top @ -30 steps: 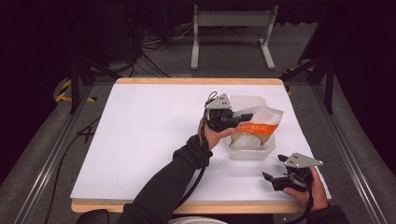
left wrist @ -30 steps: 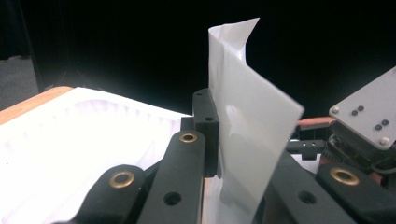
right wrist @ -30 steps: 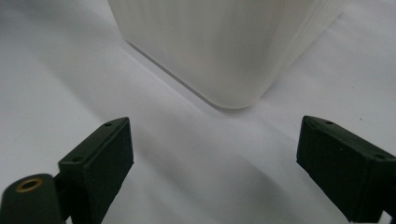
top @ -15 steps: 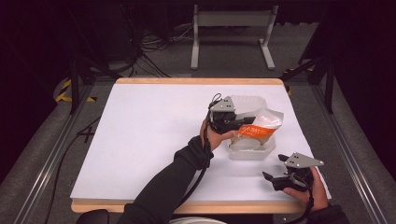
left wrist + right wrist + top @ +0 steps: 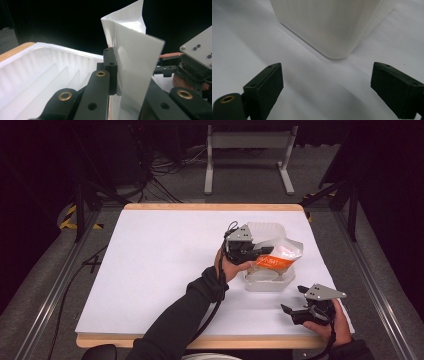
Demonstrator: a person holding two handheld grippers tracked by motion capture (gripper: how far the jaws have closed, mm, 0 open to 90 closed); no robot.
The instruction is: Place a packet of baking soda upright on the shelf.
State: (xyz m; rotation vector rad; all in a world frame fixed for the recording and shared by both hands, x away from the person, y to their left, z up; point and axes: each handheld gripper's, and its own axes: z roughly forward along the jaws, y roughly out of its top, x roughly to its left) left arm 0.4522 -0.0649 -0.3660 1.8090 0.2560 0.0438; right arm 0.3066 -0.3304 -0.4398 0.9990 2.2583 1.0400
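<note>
Now left tongs (image 5: 260,253) pinch pouch (image 5: 282,255) over tray (image 5: 267,282); right tongs (image 5: 295,302) wide, resting.

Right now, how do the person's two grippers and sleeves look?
Both the left gripper and the right gripper are black with two blocky jaws, brass-coloured rivets at the joints and a grey three-cornered plate on top. A black cable trails from the left one. The sleeves are dark.

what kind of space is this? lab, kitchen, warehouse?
Likely a lab data-collection rig: a white-covered table amid black curtains, cables loose on grey floor, and a metal stand behind it.
</note>
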